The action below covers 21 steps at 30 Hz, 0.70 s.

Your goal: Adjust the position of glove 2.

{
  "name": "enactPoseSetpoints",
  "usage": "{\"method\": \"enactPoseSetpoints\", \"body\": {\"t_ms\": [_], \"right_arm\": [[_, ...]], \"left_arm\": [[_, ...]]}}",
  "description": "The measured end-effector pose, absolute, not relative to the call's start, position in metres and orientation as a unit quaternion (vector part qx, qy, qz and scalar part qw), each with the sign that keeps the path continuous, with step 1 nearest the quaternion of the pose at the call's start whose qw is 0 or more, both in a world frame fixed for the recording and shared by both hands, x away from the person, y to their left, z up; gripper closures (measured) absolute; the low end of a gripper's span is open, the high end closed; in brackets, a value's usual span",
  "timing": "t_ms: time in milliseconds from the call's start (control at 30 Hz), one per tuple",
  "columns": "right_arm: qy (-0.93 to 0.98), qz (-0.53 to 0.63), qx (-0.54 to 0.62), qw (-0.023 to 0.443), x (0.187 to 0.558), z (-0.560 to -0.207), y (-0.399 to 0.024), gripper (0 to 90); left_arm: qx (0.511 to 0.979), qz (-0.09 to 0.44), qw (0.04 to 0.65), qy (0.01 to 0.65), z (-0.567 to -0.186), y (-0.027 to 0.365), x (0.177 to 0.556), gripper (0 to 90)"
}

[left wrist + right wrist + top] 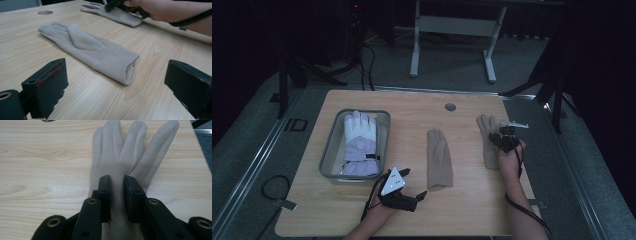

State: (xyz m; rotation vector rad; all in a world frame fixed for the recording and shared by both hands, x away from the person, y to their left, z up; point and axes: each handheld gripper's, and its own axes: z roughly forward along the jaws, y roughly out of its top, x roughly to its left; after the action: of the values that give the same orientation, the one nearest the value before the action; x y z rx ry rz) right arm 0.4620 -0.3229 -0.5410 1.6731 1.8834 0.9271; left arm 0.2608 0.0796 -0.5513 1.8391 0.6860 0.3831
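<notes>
My right gripper (pixel 117 185) sits on the far-right beige glove (pixel 125 162), which lies flat on the surface (pixel 412 120). Its fingers (pixel 104 187) have pinched in narrow on a fold of the glove's palm. My left gripper (pixel 409 186) rests near the front edge, fingers (pixel 46 87) wide apart and empty, facing the middle beige glove (pixel 90 53).

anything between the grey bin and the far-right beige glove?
Yes: the other beige glove lies flat on bare table between the bin and the right glove, seen in the high view.
</notes>
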Motion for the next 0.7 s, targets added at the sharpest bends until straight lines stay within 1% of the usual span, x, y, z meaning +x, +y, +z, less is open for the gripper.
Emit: {"method": "enactPoseSetpoints", "body": {"t_ms": [67,300,433,533,700], "right_arm": [[0.677,0.338,0.616,0.221,0.458,-0.536,-0.325,76.5],[0.664,0.354,0.618,0.227,0.437,-0.509,-0.326,76.7],[0.655,0.367,0.616,0.237,0.419,-0.489,-0.324,76.6],[0.656,0.369,0.607,0.254,0.407,-0.476,-0.320,76.6],[0.656,0.372,0.604,0.259,0.387,-0.466,-0.314,76.6]], "left_arm": [[0.774,0.161,0.540,0.289,-0.551,0.080,0.261,4.9],[0.773,0.164,0.540,0.290,-0.551,0.080,0.261,4.9],[0.773,0.165,0.540,0.289,-0.552,0.080,0.262,4.9],[0.772,0.165,0.541,0.289,-0.552,0.079,0.262,4.9],[0.773,0.170,0.539,0.287,-0.551,0.079,0.261,4.9]]}}
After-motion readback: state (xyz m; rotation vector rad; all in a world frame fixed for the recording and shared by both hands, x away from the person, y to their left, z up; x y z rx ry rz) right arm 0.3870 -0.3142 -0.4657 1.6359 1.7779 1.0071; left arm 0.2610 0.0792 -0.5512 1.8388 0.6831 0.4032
